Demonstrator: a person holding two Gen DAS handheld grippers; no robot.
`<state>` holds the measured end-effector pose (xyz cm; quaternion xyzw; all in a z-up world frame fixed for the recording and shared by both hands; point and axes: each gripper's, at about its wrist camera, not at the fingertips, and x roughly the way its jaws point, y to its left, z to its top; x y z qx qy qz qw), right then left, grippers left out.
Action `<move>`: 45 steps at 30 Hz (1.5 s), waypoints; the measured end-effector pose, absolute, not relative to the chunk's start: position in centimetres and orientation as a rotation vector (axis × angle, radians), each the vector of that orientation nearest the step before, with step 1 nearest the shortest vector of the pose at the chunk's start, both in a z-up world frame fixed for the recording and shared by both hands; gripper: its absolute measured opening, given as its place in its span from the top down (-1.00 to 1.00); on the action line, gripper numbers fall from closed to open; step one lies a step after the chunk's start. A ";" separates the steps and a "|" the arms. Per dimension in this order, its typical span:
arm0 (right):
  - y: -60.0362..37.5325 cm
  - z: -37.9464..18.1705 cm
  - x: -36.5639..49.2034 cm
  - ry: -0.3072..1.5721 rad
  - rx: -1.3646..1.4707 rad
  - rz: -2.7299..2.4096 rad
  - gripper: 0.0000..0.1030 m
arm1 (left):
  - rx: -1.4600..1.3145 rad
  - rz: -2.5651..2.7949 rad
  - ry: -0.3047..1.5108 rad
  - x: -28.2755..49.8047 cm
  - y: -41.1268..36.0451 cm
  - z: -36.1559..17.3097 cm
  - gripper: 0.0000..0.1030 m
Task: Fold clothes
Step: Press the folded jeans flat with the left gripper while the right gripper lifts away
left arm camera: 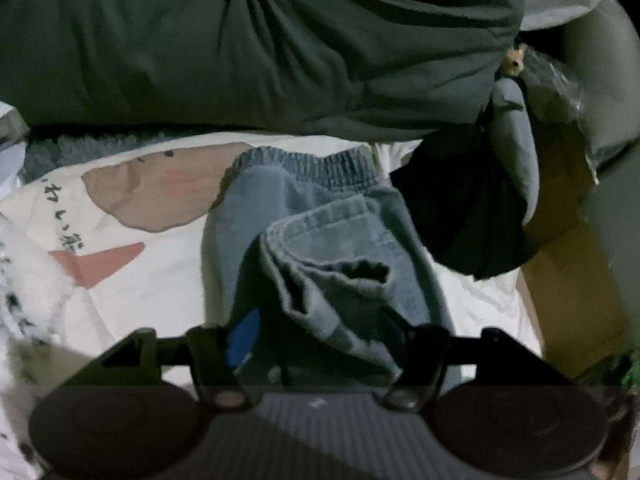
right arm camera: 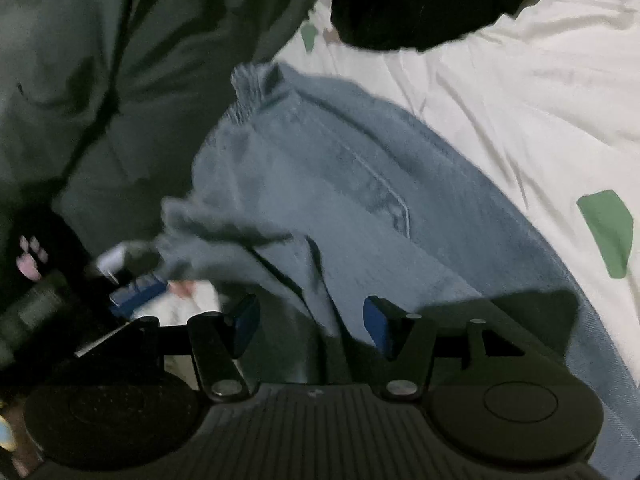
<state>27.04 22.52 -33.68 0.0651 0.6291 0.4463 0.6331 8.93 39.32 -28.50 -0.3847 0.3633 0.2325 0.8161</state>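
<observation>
Both claws stand released over the jeans (left arm camera: pixel 320 240); the left gripper (left arm camera: pixel 324 340) has its blue-padded fingers (left arm camera: pixel 240 340) spread on either side of a rumpled fold of denim, and the pads do not press it; the right gripper (right arm camera: pixel 312 324) likewise shows its blue pads (right arm camera: pixel 376 326) apart, with a ridge of the cloth rising between them but not pinched. In the left wrist view the jeans lie bunched on a white sheet (left arm camera: pixel 160 280) printed with a pink-cheeked cartoon figure, their elastic waistband at the far end — just below a dark green quilt (left arm camera: pixel 240 52). In the right wrist view the jeans (right arm camera: pixel 340 200) spread across the white sheet (right arm camera: pixel 500 100), a stitched pocket facing up; the green quilt (right arm camera: pixel 100 80) borders them on the left — a black garment (right arm camera: pixel 400 0) lies at the top; the other gripper's blue pad shows blurred at lower left.
</observation>
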 end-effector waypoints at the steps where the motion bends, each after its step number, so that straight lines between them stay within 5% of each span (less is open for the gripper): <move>1: 22.7 -34.0 26.7 1.438 0.152 1.032 -0.25 | -0.819 0.490 0.772 9.1 39.2 -28.4 -0.35; 9: 23.6 -35.4 25.3 1.384 0.166 1.058 -0.21 | -0.852 0.479 0.809 10.8 39.0 -28.9 -0.37; 16: 23.6 -34.6 24.3 1.315 0.202 1.089 0.24 | -0.868 0.488 0.812 10.9 39.1 -29.1 -0.37; 20: 24.0 -34.0 23.4 1.286 0.188 1.108 0.80 | -0.872 0.501 0.810 10.5 39.4 -28.8 -0.38; 33: 26.6 -33.0 17.4 1.273 0.133 1.213 0.84 | -0.845 0.573 0.842 7.8 40.6 -29.8 -0.48; 38: 27.6 -33.7 15.8 1.307 0.074 1.257 0.56 | -0.827 0.627 0.870 6.6 41.5 -31.4 -0.41; 45: 26.3 -33.2 17.2 1.304 0.100 1.252 0.53 | -0.811 0.689 0.869 4.6 42.5 -31.6 -0.39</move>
